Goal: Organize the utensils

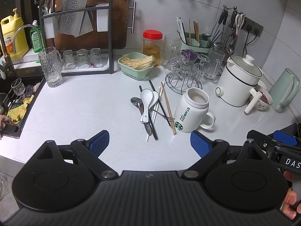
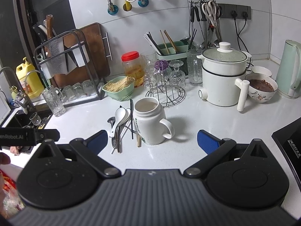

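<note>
A loose pile of utensils lies mid-counter: white ceramic spoons (image 1: 146, 101) (image 2: 118, 119), a metal spoon (image 1: 135, 101) (image 2: 111, 121), black chopsticks (image 1: 160, 104) (image 2: 131, 118), wooden chopsticks (image 1: 168, 107) and white ones (image 1: 153, 118). Right of the pile stands an empty white Starbucks mug (image 1: 191, 111) (image 2: 150, 122). A green utensil caddy (image 1: 195, 43) (image 2: 172, 50) holding chopsticks sits at the back. My left gripper (image 1: 149, 143) hovers open in front of the pile, nothing between its blue pads. My right gripper (image 2: 152, 141) is open too, just short of the mug.
A wire rack of glasses (image 1: 186, 69) (image 2: 163, 77), a green basket of toothpicks (image 1: 136, 66), a red-lidded jar (image 1: 152, 45), a white electric pot (image 1: 239, 79) (image 2: 223, 75), a bowl (image 2: 262, 88) and a kettle (image 2: 289, 69) crowd the back. The sink (image 1: 17, 101) lies left, beside a tall glass mug (image 1: 50, 66).
</note>
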`<state>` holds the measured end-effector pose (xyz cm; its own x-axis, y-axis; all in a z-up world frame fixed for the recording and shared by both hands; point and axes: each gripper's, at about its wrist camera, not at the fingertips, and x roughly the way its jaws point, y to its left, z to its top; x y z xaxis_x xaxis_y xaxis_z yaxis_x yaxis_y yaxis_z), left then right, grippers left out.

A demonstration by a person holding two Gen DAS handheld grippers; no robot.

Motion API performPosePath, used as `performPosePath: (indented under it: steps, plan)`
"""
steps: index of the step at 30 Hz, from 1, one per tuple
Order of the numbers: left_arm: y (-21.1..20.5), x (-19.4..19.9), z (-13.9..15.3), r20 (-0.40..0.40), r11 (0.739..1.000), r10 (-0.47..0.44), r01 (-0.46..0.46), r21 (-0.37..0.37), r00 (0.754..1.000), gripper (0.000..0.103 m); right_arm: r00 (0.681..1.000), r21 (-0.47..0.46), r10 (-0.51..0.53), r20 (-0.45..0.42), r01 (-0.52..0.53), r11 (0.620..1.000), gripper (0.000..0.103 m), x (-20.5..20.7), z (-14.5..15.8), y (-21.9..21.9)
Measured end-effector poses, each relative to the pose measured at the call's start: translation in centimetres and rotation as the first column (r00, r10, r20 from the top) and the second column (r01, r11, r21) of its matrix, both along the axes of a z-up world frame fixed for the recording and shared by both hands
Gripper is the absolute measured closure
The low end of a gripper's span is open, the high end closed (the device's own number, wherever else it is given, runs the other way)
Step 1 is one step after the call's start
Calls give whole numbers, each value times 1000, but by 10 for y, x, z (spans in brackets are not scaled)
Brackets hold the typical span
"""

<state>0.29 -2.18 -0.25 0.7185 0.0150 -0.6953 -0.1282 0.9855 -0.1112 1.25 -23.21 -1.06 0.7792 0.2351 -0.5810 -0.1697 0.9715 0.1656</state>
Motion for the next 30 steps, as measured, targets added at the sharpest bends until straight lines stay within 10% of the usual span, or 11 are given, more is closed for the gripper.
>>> performPosePath:
  steps: [30]
  plan:
    - [8, 16, -16, -53, 999, 35, -37, -29, 998, 8, 998, -48, 64, 6, -64, 997, 0, 4, -9, 12]
